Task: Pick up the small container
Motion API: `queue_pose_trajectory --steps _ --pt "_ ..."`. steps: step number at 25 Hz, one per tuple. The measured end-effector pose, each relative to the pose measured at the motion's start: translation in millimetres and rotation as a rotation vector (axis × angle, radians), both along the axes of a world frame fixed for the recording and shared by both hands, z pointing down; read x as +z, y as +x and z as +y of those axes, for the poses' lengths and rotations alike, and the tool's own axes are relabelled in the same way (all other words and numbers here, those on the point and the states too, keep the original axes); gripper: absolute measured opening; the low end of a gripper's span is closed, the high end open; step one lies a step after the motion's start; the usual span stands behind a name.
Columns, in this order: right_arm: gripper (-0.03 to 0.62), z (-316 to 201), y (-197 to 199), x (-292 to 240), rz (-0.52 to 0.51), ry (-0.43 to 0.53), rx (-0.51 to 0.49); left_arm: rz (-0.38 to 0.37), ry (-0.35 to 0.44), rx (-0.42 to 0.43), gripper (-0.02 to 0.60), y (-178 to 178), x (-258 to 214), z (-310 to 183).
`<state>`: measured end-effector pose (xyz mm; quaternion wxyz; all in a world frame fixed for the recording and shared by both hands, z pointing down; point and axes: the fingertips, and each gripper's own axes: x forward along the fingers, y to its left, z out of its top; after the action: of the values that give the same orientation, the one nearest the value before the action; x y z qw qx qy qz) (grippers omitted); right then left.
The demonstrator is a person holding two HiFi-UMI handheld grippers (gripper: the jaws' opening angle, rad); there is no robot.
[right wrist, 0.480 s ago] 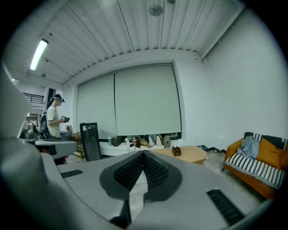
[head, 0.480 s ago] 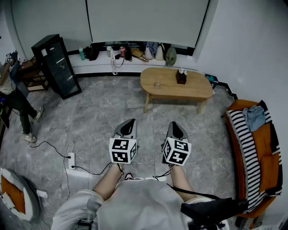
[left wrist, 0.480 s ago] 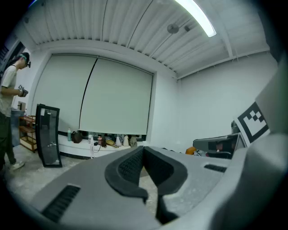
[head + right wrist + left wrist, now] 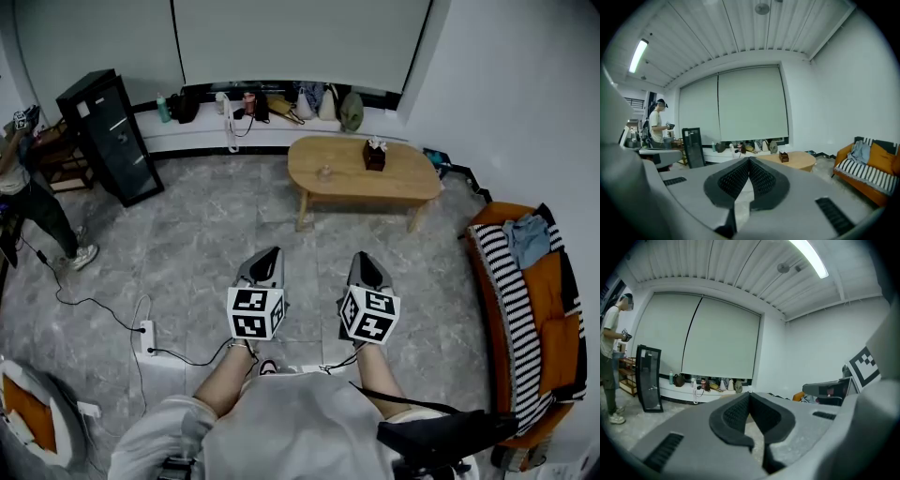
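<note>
Floor (image 4: pixel 187 234) below L gripper (image 4: pixel 274 252), R gripper (image 4: pixel 361 257), parallel

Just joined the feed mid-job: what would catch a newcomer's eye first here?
The left tongs and right tongs, each with a black-and-white marker cube, sit shut and empty low in the middle of the head view. Ahead stands an oval wooden table with a small clear container and a dark box. An orange sofa lines the right wall.
</note>
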<state>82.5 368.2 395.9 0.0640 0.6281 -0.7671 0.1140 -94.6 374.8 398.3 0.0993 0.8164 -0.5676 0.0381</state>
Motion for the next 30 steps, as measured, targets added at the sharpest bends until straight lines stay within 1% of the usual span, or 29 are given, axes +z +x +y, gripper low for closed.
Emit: queue_pose_trajectory --steps 2,10,14,18,24,30 --pt "0.023 -4 -4 0 -0.025 0.003 0.003 0.002 -0.002 0.006 0.008 -4 2 -5" --pt "0.024 -37 -22 6 -0.035 -0.026 0.062 -0.003 -0.015 0.038 0.008 -32 5 -40" --pt "0.025 -54 -41 5 -0.029 -0.018 0.083 -0.01 -0.021 0.053 0.008 -57 8 -62" --pt "0.024 -65 -45 8 -0.017 -0.028 0.103 0.0 -0.037 0.045 0.008 -71 15 -79" --pt "0.023 -82 -42 20 -0.01 -0.063 0.125 0.015 -0.064 0.063 0.008 -69 25 -104" --pt "0.023 -114 -41 22 0.016 -0.058 0.126 0.019 -0.047 0.082 0.008 -61 22 -136"
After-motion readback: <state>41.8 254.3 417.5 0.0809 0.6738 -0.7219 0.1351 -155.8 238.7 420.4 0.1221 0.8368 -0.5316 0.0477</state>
